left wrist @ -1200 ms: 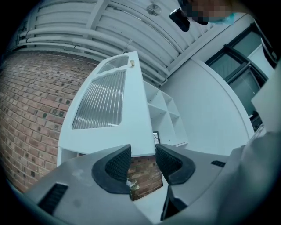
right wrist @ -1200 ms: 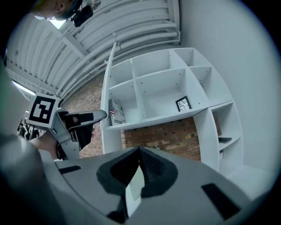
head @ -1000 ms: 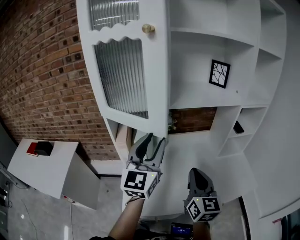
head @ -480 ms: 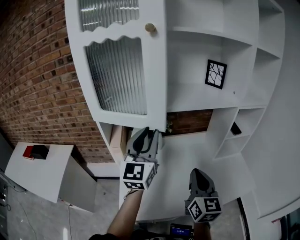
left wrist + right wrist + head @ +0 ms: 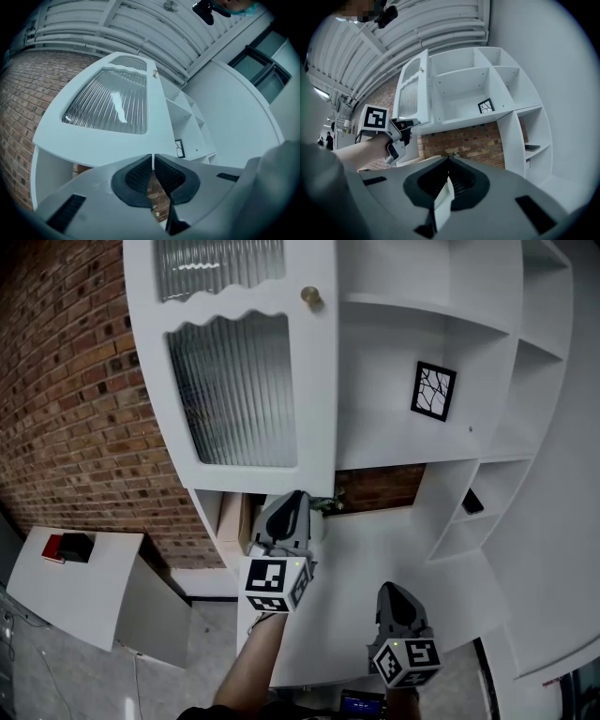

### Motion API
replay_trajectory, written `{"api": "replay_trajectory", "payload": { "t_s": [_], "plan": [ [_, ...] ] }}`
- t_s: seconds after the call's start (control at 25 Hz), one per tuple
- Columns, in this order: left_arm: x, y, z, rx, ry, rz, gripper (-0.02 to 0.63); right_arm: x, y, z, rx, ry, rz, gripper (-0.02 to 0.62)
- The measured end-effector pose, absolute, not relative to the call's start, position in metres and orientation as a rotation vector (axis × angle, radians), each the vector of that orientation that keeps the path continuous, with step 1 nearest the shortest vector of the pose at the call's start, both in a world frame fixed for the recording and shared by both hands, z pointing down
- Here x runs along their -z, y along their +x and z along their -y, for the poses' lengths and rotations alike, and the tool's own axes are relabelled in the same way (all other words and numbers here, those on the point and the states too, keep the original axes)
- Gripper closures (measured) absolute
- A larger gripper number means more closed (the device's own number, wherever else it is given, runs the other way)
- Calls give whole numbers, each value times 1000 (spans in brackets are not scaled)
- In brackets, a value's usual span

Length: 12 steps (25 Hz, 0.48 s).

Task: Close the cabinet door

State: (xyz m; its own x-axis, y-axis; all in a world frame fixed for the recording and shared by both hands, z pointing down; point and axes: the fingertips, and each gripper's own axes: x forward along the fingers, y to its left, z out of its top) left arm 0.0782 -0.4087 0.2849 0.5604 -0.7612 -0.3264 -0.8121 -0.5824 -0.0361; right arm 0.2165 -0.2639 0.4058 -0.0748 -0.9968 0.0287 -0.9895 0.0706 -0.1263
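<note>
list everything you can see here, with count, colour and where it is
cabinet: 1, white, open shelves, upper right of the head view
cabinet door: 1, white, swung open at the cabinet's left
glass panels: 2, ribbed, set in the door
knob: 1, brass, on the door's right edge
framed picture: 1, black with white lines, on a middle shelf
dark flat thing: 1, on a lower right shelf
brick wall: 1, red-brown, left of the cabinet
side table: 1, white, lower left
red thing, black thing: 1 each, on the side table
left gripper: 1, grey, under the door's bottom edge; jaws have just been closing, nearly together, nothing between
right gripper: 1, grey, lower, apart from the cabinet; jaws together
</note>
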Motion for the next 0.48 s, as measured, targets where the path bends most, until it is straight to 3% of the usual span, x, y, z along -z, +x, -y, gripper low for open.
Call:
{"api": "replay_trajectory", "payload": {
  "t_s": [0.48],
  "plan": [
    [-283,82,435,-385,-2622,-1310,591,-413,217,273,202,-2119,-2244,595]
  ]
}}
